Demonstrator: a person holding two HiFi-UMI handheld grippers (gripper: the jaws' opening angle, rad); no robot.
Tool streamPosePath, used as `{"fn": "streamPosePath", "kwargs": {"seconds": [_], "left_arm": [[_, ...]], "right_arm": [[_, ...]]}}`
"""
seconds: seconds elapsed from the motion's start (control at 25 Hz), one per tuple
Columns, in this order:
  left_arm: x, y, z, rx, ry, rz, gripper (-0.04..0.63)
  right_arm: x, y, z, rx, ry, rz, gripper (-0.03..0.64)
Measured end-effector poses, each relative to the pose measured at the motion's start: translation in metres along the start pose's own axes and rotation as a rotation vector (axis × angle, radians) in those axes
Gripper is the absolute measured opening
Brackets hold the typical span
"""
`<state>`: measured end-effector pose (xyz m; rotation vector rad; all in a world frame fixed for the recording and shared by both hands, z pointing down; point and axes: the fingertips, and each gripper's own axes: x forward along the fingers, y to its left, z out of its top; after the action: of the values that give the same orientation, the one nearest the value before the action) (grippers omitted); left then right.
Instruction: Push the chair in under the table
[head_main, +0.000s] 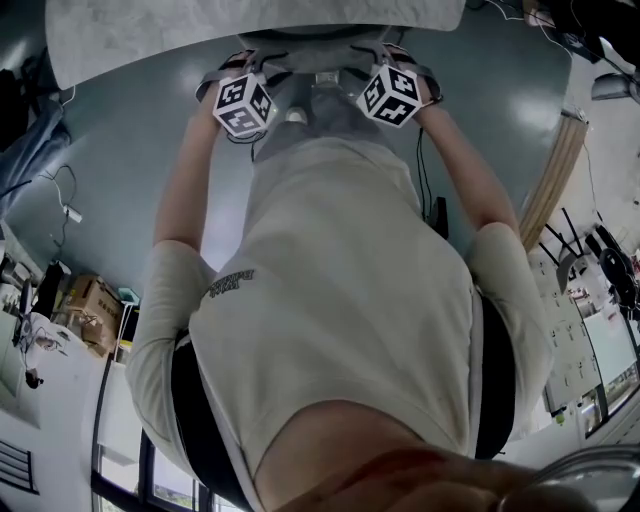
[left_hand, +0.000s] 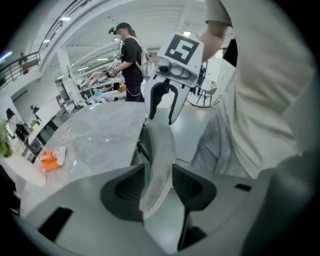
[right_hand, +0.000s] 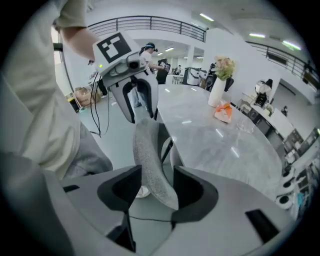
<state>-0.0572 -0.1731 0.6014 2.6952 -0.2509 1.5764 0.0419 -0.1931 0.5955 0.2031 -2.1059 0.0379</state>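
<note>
The chair's grey fabric backrest (head_main: 315, 45) sits against the edge of the pale marble table (head_main: 200, 35), at the top of the head view. My left gripper (head_main: 240, 65) and right gripper (head_main: 395, 52) straddle its top edge, one near each end. In the left gripper view the backrest (left_hand: 160, 145) runs between my left gripper's (left_hand: 159, 170) jaws toward the right gripper (left_hand: 162, 107). In the right gripper view the backrest (right_hand: 150, 150) lies slanted between my right gripper's (right_hand: 156, 172) jaws, loose, with the left gripper (right_hand: 137, 107) beyond. Both stand open.
My own torso fills the middle of the head view. A white vase of flowers (right_hand: 220, 85) and an orange packet (right_hand: 223, 111) stand on the table (right_hand: 215, 135). Another person (left_hand: 131, 65) stands beyond the table. Cardboard boxes (head_main: 90, 305) sit on the floor at the left.
</note>
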Motion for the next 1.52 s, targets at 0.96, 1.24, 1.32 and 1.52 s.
{"fn": "streamPosePath", "kwargs": {"seconds": [0.96,1.24,1.32,1.52], "left_arm": [[-0.214,0.112,0.148,-0.322,-0.734,0.531,0.127],[-0.283,0.110,0.174,-0.312,-0.864,0.551,0.118],[-0.300,0.110,0.179,-0.292,-0.890,0.564,0.107],[-0.327,0.107,0.195,-0.247,-0.970,0.555,0.086]], "right_arm": [[-0.198,-0.095,0.159,0.307,-0.585,-0.409,0.110],[-0.251,-0.090,0.204,0.291,-0.693,-0.503,0.104],[-0.263,-0.089,0.216,0.294,-0.729,-0.525,0.095],[-0.291,-0.092,0.231,0.325,-0.816,-0.585,0.046]]}}
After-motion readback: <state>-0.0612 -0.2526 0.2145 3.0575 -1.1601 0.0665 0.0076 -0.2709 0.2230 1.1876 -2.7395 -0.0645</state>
